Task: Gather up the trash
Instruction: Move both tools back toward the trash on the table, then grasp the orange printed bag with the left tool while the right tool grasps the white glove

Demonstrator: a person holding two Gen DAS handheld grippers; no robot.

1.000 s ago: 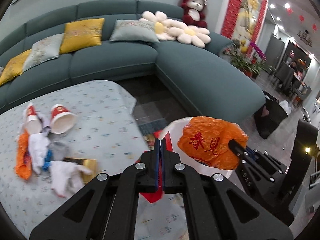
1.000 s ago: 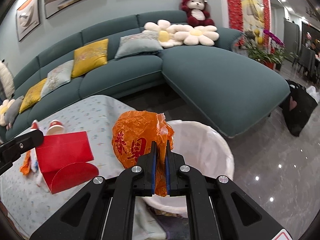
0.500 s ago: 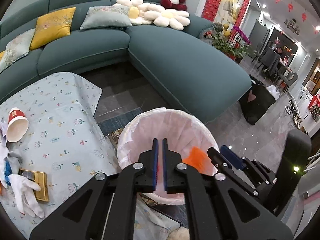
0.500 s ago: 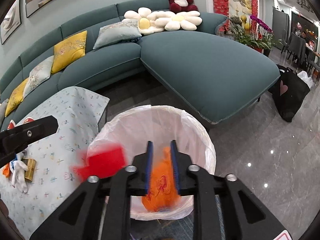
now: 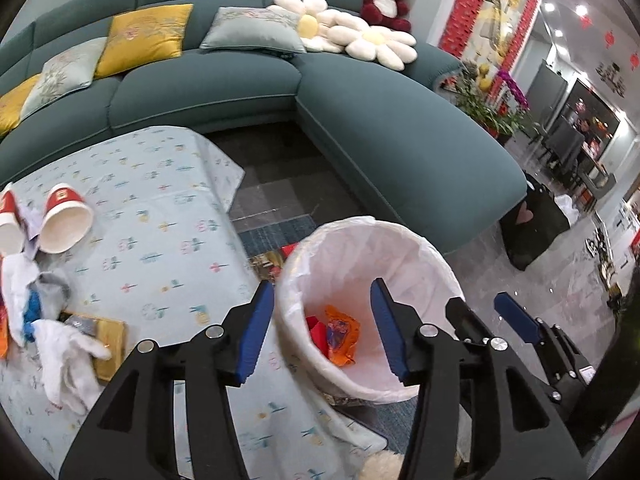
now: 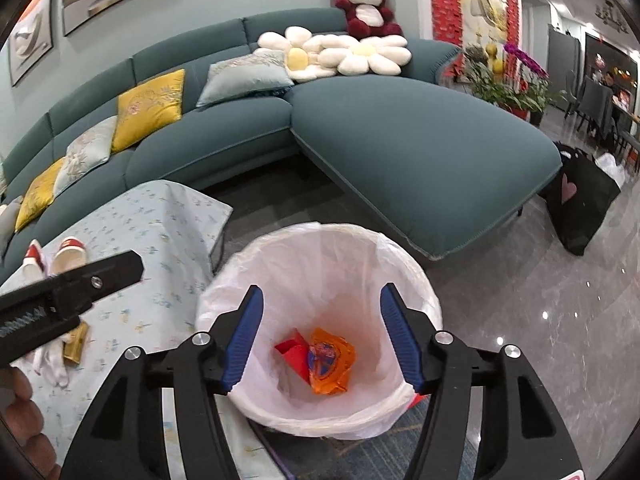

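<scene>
A white-lined trash bin stands on the floor beside the table. An orange plastic bag and a red paper piece lie at its bottom. My left gripper is open and empty above the bin's near rim. My right gripper is open and empty over the bin mouth. Trash lies on the table at the left: two red-and-white paper cups, crumpled white tissues, a gold box.
The table has a pale floral cloth. A teal corner sofa with cushions wraps behind it. A black bag stands on the grey floor at the right. The other gripper's arm crosses the right wrist view.
Both grippers opened over the bin. The orange bag and the red paper dropped from them and now lie at the bin's bottom.
</scene>
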